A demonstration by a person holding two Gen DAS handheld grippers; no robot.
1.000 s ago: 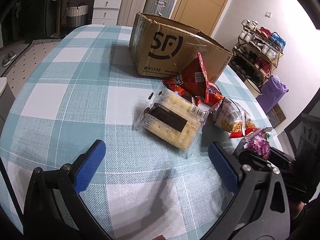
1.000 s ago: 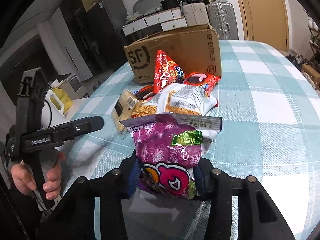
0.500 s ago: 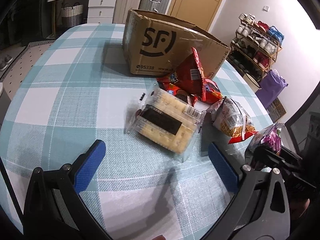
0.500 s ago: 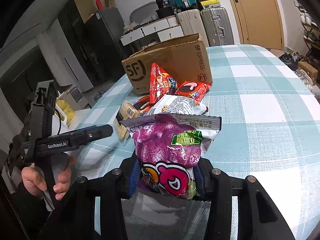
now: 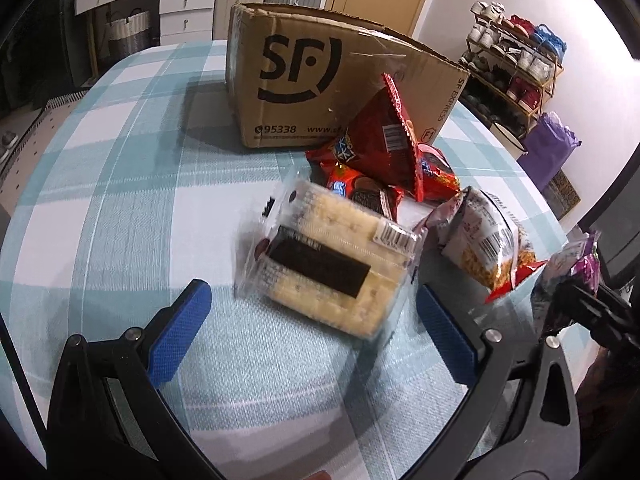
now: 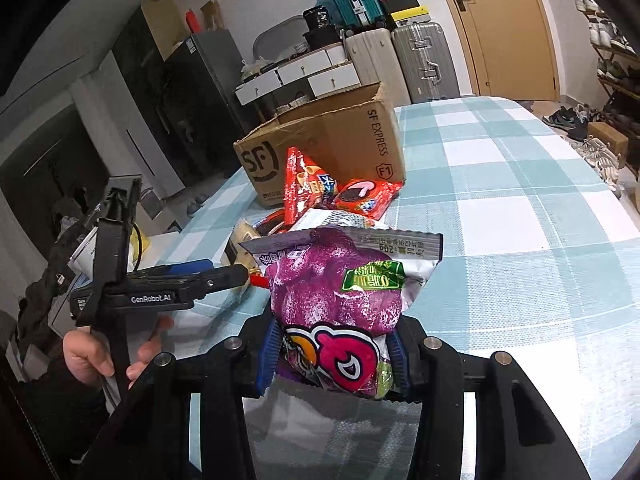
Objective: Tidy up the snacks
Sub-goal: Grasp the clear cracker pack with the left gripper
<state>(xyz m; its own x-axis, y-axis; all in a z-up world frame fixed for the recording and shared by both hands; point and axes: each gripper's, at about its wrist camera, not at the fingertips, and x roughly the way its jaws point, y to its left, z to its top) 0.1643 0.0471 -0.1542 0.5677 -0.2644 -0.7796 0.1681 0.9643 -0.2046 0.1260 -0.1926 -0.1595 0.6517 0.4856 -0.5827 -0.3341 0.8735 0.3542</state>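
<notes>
While the right gripper (image 6: 334,354) clamps the purple snack bag (image 6: 340,300) low on its body, the bag stands roughly upright above the table (image 6: 520,208), long axis along the fingers (image 6: 267,354), sealed top edge pointing toward the cardboard SF box (image 6: 332,148). Bag is off the surface, near side of the snack pile.

Left gripper (image 5: 312,332) is empty, blue fingers (image 5: 180,332) spread wide, hovering just short of the cracker pack (image 5: 332,264). Pack lies flat, long axis diagonal from far-left to near-right, black label across it; image is a bit smeared, so contact can't be judged.

In the way between grippers and box:
- red triangular chip bag (image 5: 384,148), standing on edge, leaning against the box front
- red cookie pack (image 5: 360,192), tucked under it
- white noodle-snack bag (image 5: 484,240), just right of the crackers, probably touching them

Box sits open-topped at the far side of the table, behind the pile. Person's hand (image 6: 92,356) grips the left gripper's handle.
</notes>
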